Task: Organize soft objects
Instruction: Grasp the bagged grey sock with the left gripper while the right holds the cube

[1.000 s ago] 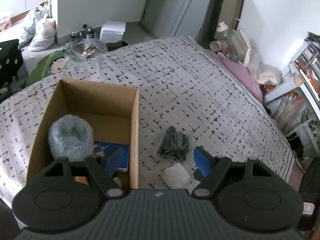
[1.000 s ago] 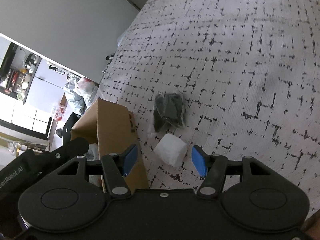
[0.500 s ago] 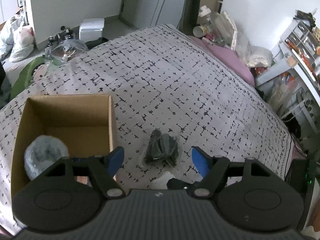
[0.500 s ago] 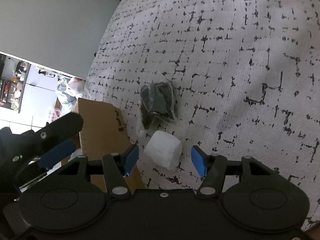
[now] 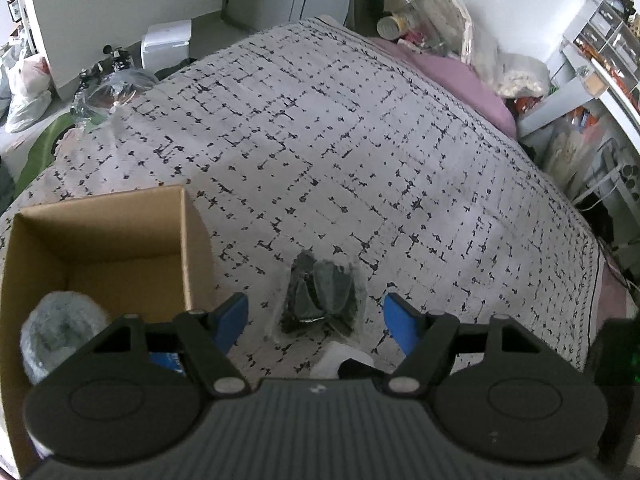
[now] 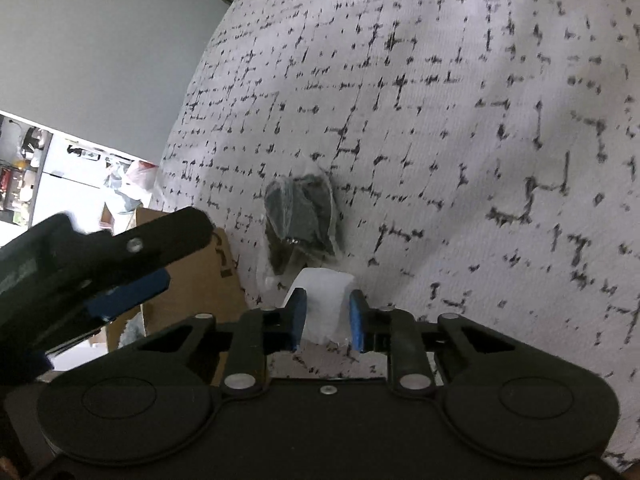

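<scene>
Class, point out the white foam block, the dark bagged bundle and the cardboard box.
white foam block (image 6: 326, 300), right wrist view, front face.
dark bagged bundle (image 5: 322, 298), left wrist view, centre.
cardboard box (image 5: 192, 256), left wrist view, right wall.

Right claw (image 6: 327, 320) pinching white foam block (image 6: 325, 300) on bedspread (image 6: 480, 120)

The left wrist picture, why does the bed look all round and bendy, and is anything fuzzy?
Left wrist view: the fisheye lens bulges the patterned grey bedspread into a dome; the crinkly grey roll in the brown cardboard box looks smeared. Right wrist view: the other black tool is blurred, the bedspread print soft.
</scene>
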`<state>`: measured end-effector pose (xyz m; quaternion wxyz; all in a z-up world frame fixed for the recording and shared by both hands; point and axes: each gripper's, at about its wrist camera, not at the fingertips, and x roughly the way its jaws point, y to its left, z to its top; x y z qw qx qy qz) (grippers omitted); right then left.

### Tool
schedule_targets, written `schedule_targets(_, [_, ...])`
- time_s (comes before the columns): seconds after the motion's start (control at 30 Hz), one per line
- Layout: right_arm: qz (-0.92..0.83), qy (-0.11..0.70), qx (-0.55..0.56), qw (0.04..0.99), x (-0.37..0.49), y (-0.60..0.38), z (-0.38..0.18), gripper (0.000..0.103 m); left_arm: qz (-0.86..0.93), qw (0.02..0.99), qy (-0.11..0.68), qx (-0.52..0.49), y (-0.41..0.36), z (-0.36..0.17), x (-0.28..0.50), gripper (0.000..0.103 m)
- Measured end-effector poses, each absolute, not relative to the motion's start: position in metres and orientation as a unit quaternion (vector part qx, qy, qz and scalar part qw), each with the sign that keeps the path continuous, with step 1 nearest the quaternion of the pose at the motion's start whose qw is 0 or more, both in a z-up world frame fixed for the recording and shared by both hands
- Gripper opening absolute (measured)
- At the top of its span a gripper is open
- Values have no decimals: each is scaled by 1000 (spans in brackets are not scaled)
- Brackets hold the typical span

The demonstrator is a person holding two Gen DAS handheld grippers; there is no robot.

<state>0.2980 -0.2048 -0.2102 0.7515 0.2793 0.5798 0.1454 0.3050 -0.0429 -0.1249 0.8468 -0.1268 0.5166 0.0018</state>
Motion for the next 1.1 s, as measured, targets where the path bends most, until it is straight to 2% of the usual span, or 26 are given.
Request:
schedule_targets(0.8, [36,533,317,784,302,-260,-203,20,66,814,567,-108,-82,-189,352,73])
schedule_targets(0.87, [36,534,319,782,303,-261,-205,20,68,811,570,-117,-81,-193,353,70])
schedule_targets(0.9, [38,533,319,783,303,-261,-205,20,67,813,566,-119,-81,-194,353,64])
schedule_targets(0.93, [40,533,321,782,303,-261,-205,20,65,817,561,-117,-82,-194,352,53])
schedule_targets(1.0, [43,530,326,781,303,-262,-204,20,67,820,557,-116,-83,-192,351,43])
schedule_targets(1.1, [50,524,331,783,303,-263,-201,20,66,823,551,-125,-81,-186,348,38])
